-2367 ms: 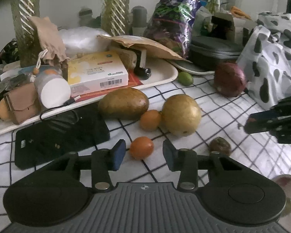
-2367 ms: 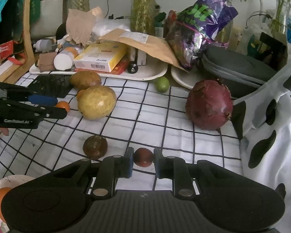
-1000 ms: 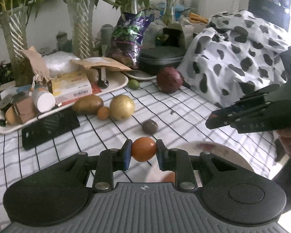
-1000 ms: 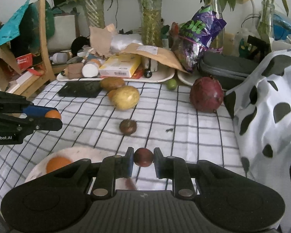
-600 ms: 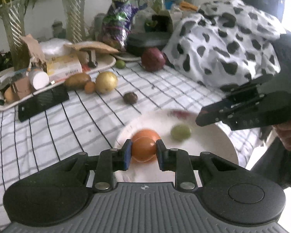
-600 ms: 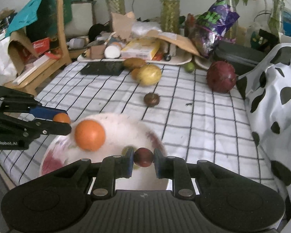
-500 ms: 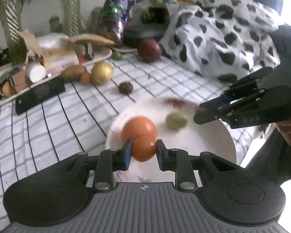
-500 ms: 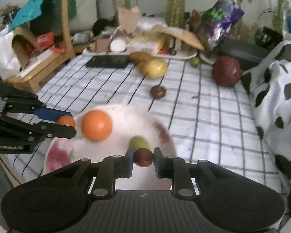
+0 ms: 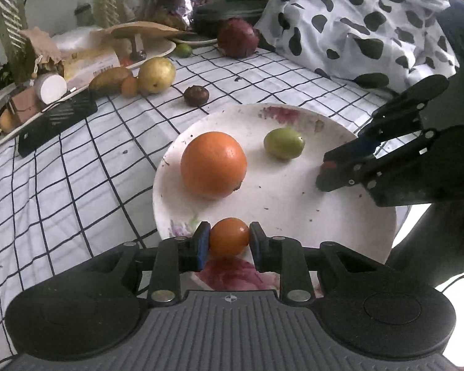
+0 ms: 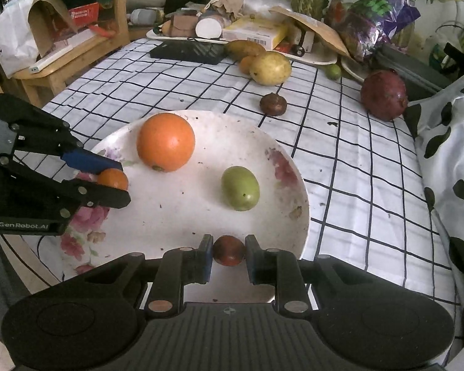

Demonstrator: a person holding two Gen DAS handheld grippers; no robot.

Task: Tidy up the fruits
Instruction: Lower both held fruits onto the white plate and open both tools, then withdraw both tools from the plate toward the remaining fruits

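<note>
Clamped between the two blue pads of the left gripper [image 9: 229, 241] was a small round orange fruit [image 9: 229, 237]. In the left wrist view it hung over the near edge of a big round white plate with pink flowers [image 9: 294, 207]. On the plate lay a large round orange [image 9: 213, 164] and, a little apart from it, a small green oval fruit [image 9: 284, 142]. The right gripper [image 9: 326, 173] reached in from the right side, over the plate's far edge. Past the plate, on the white cloth with black squares [image 9: 77, 167], sat a small dark brown fruit [image 9: 196, 95]. Farther back stood a yellow round fruit [image 9: 156, 74], touching a small orange one and a brown oval one. A big dark red fruit [image 9: 238, 41] sat near the spotted black and white cloth [image 9: 355, 24].

Over in the right wrist view, the right gripper [image 10: 229, 255] was closed tight on a small dark red round fruit [image 10: 229, 250]. It hung over the near edge of the plate [image 10: 182, 210]. The large orange [image 10: 165, 141] and the green oval fruit [image 10: 240, 188] lay on the plate, apart from each other. The left gripper [image 10: 114, 176] came in from the left, pinching the small orange fruit [image 10: 113, 179] over the plate's left side. The dark brown fruit [image 10: 273, 104], the yellow fruit [image 10: 270, 68] and the big dark red fruit [image 10: 383, 94] lay on the cloth [image 10: 349, 167] behind the plate.
</note>
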